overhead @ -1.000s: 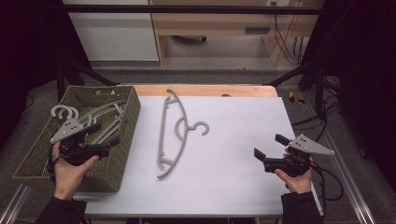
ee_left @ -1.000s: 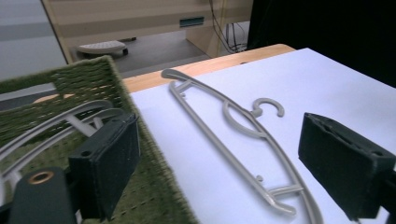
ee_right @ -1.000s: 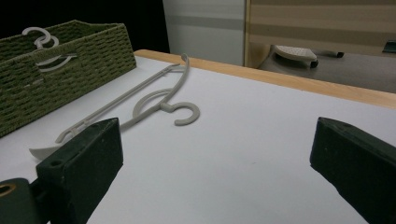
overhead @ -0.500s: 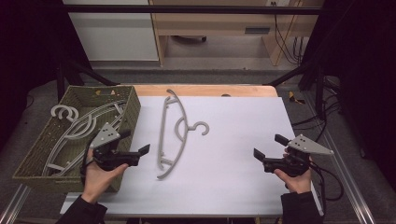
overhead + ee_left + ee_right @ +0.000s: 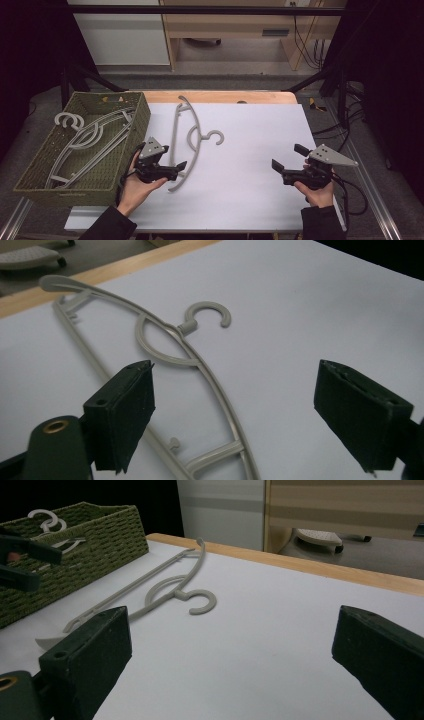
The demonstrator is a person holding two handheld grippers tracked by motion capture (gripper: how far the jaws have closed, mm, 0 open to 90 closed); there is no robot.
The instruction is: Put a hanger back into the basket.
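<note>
Lying flat on the white table just right of the woven basket, a grey hanger, hook turned toward the table's middle. Hovering over its near end, the left gripper, jaws spread wide though just narrowed a little, the hanger's lower arm seen between them in the left gripper view, pads not pressing on it. Resting well apart at the table's right side, the right gripper, jaws spread and holding nothing.
</note>
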